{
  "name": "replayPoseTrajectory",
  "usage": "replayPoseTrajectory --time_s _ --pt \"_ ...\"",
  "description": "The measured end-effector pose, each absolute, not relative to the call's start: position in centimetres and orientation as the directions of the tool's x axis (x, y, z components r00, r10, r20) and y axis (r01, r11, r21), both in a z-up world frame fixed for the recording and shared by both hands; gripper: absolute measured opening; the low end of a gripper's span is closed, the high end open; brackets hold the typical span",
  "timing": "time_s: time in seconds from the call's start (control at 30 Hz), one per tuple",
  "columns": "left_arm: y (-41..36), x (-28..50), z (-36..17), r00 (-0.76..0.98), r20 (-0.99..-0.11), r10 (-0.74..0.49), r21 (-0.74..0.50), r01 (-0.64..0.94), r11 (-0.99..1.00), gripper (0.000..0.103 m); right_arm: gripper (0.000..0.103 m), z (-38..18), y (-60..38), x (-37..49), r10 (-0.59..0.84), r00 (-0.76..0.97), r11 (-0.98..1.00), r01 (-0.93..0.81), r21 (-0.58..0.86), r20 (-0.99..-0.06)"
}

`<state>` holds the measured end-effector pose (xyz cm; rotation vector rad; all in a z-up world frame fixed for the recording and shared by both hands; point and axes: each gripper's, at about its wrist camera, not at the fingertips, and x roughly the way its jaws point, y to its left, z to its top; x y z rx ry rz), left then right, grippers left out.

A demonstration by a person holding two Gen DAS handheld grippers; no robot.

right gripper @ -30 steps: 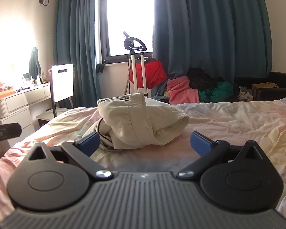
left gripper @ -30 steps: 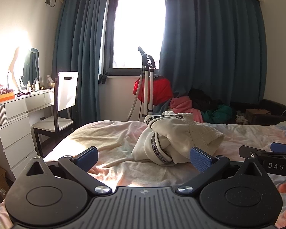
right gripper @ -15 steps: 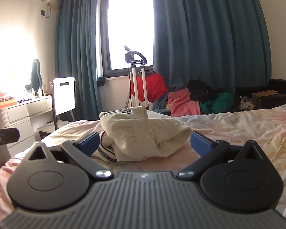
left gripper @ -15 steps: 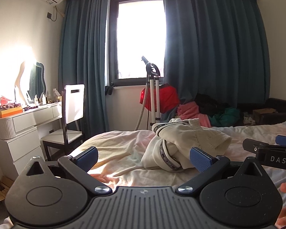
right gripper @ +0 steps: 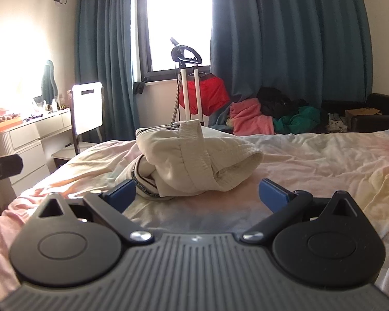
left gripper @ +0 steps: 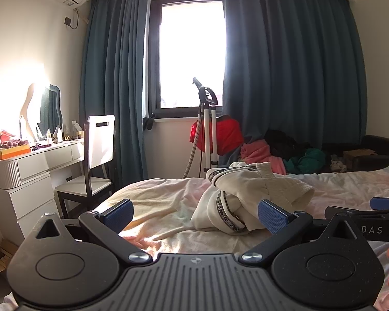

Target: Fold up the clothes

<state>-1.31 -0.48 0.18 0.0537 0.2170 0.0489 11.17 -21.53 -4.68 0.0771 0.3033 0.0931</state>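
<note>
Hovering level, left gripper (left gripper: 195, 215) gaping, right gripper (right gripper: 197, 193) gaping

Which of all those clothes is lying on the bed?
Only the cream garment with striped trim lies crumpled on the bed. The pink, green and black ones are piled beyond it, by the curtain.

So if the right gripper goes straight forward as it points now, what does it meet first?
Most likely the crumpled cream-white garment on the bed; it lies just ahead of the open right gripper, though depth is unclear.
</note>
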Motion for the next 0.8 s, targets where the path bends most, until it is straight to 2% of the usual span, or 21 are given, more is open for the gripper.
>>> replayPoseTrajectory --time_s 0.23,0.43,0.53,0.6,0.7,0.8 --pt "-0.6 -1.0 -0.1 0.974 -0.222 0.053 0.065 -0.039 0.997 0.103 0.103 -4.5 -21.4 10.9 0.067 0.962 0.996 -0.050 0.074 -0.263" --pt "-0.5 -0.8 -0.3 0.972 -0.230 0.056 0.060 -0.043 0.997 0.103 0.097 -4.5 -21.5 10.6 0.066 0.969 0.995 -0.047 0.087 -0.239" --pt "-0.5 -0.7 -0.4 0.970 -0.236 0.054 0.064 -0.040 0.997 0.103 0.084 -4.6 -21.7 10.7 0.069 0.966 0.994 -0.045 0.101 -0.250" --pt "-0.5 -0.6 -0.5 0.969 -0.242 0.053 0.065 -0.039 0.997 0.103 0.082 -4.7 -21.9 10.9 0.069 0.962 0.993 -0.040 0.116 -0.263" --pt "-0.6 -0.5 -0.7 0.968 -0.246 0.051 0.067 -0.035 0.997 0.103 0.074 -4.8 -21.9 10.9 0.057 0.963 0.993 -0.028 0.112 -0.264" --pt "-0.6 -0.3 -0.9 0.967 -0.249 0.047 0.066 -0.031 0.997 0.103 0.072 -4.6 -21.8 10.7 0.042 0.968 0.996 -0.020 0.092 -0.247"
